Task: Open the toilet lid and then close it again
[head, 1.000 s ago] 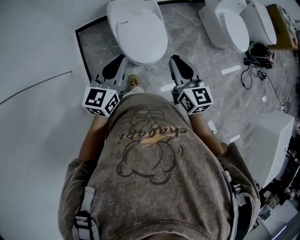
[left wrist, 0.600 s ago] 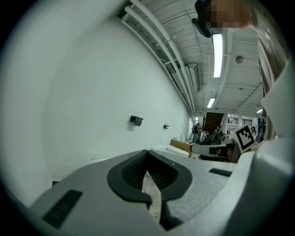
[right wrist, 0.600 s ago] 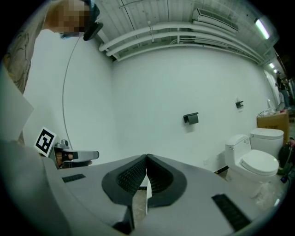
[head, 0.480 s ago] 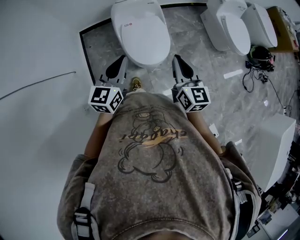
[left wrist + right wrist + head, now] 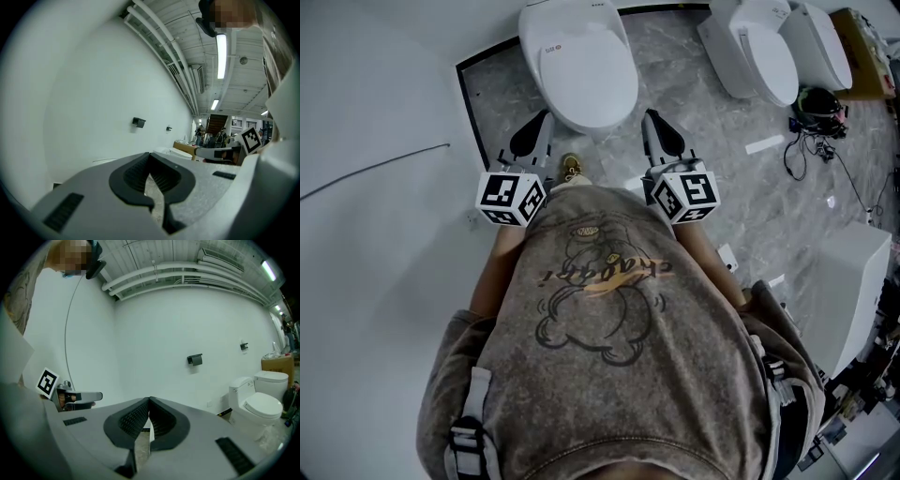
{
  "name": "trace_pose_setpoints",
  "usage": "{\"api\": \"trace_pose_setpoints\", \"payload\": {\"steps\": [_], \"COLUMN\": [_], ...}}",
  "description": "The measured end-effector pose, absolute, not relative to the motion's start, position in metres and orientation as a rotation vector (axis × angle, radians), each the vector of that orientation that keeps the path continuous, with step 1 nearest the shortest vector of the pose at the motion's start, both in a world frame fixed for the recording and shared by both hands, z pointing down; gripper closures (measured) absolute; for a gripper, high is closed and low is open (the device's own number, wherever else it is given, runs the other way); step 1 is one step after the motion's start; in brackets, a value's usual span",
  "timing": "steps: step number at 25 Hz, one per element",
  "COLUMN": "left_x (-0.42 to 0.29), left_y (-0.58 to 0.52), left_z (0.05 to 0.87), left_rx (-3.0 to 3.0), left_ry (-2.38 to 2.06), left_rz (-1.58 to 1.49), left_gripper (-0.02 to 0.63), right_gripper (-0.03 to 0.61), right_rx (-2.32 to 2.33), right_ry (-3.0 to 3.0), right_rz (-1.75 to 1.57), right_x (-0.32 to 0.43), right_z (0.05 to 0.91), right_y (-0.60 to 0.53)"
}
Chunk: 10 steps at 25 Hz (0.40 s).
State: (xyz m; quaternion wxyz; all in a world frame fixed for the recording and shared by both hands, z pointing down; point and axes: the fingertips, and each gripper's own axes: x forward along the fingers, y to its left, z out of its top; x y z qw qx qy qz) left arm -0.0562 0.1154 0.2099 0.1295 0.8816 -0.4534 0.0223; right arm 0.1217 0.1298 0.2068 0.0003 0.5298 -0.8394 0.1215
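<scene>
The white toilet [image 5: 578, 61] stands against the wall at the top of the head view with its lid down. My left gripper [image 5: 545, 118] is held just off the bowl's front left, and my right gripper [image 5: 650, 116] just off its front right. Neither touches the toilet. Both point roughly level towards the wall. In the left gripper view the left gripper [image 5: 150, 155] has its jaws together with nothing between them. The right gripper [image 5: 149, 400] looks the same in its own view. The toilet itself lies below both gripper views.
A second toilet [image 5: 759, 52] [image 5: 260, 401] and a third stand to the right on the marble floor. Black cables and a dark object [image 5: 817, 108] lie beyond them. A white box [image 5: 853, 281] stands at the far right. A paper holder [image 5: 194, 359] hangs on the wall.
Both grippers stay where they were in front of the bowl. Only the head view has shifted a little.
</scene>
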Motion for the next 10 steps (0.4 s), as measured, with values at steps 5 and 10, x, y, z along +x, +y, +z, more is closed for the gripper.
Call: {"api": "trace_pose_setpoints", "payload": {"steps": [5, 10], "left_x": [-0.0525, -0.0502], "left_y": [0.1187, 0.1149], "left_z": [0.2114, 0.2141], "left_rx": [2.557, 2.557], "left_ry": [-1.314, -1.312], "left_rz": [0.067, 0.076], "left_gripper": [0.604, 0.604], "right_gripper": [0.552, 0.552], "right_rx": [1.64, 1.601], "right_ry": [-2.643, -2.657], "right_rz": [0.39, 0.402], "right_x": [0.1234, 0.1209], "right_z": [0.2089, 0.2126], "right_y": [0.1318, 0.1261]}}
